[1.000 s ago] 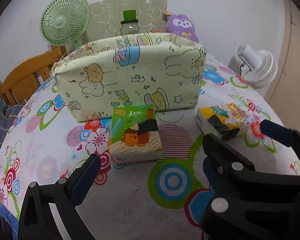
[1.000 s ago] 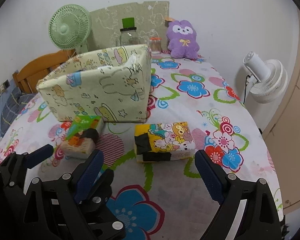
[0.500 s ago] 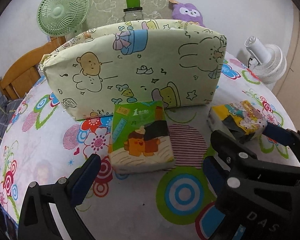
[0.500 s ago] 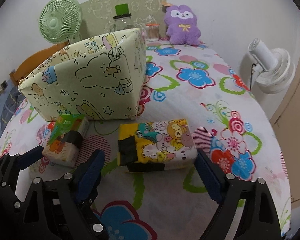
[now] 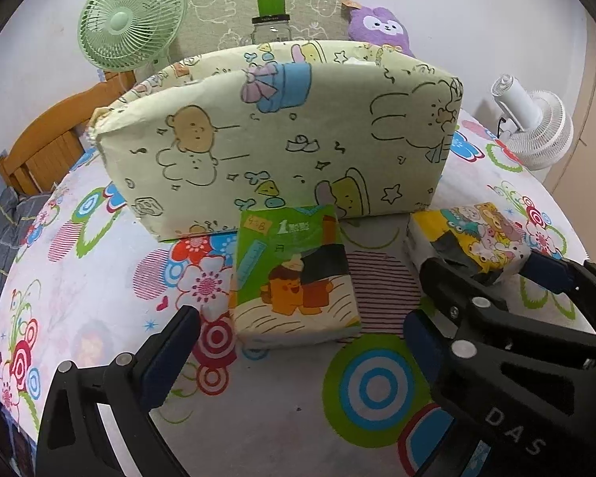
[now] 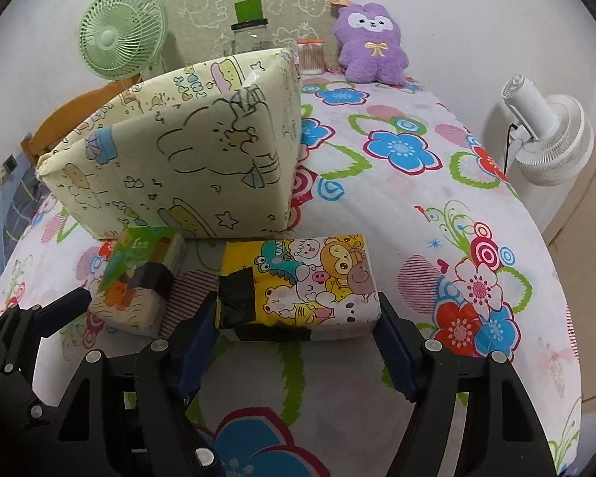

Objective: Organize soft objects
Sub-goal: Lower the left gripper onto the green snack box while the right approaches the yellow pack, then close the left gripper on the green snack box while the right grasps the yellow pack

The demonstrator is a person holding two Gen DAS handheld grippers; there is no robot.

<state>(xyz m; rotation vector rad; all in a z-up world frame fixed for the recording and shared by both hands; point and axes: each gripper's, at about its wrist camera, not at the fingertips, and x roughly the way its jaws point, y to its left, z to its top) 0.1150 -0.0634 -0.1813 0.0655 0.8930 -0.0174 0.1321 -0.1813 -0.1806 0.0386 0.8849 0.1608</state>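
Note:
A green tissue pack (image 5: 294, 274) lies on the flowered tablecloth in front of a pale green cartoon-print box (image 5: 282, 139). My left gripper (image 5: 298, 353) is open, its fingers just short of the pack on either side. A yellow cartoon tissue pack (image 6: 298, 286) lies to the right of the green one (image 6: 139, 278). My right gripper (image 6: 294, 342) is open with its blue pads at the yellow pack's two near corners. The yellow pack also shows in the left wrist view (image 5: 473, 238). The box (image 6: 178, 159) stands just behind both packs.
A green fan (image 6: 119, 35), a jar with a green lid (image 6: 250, 28), a cotton-swab jar (image 6: 312, 55) and a purple plush (image 6: 371, 43) stand at the back. A white fan (image 6: 544, 135) stands off the right edge. A wooden chair (image 5: 47, 139) is at the left.
Both grippers have moved forward and down toward the packs. The right gripper's pads now flank the yellow pack's near end; the left gripper is closer to the green pack.

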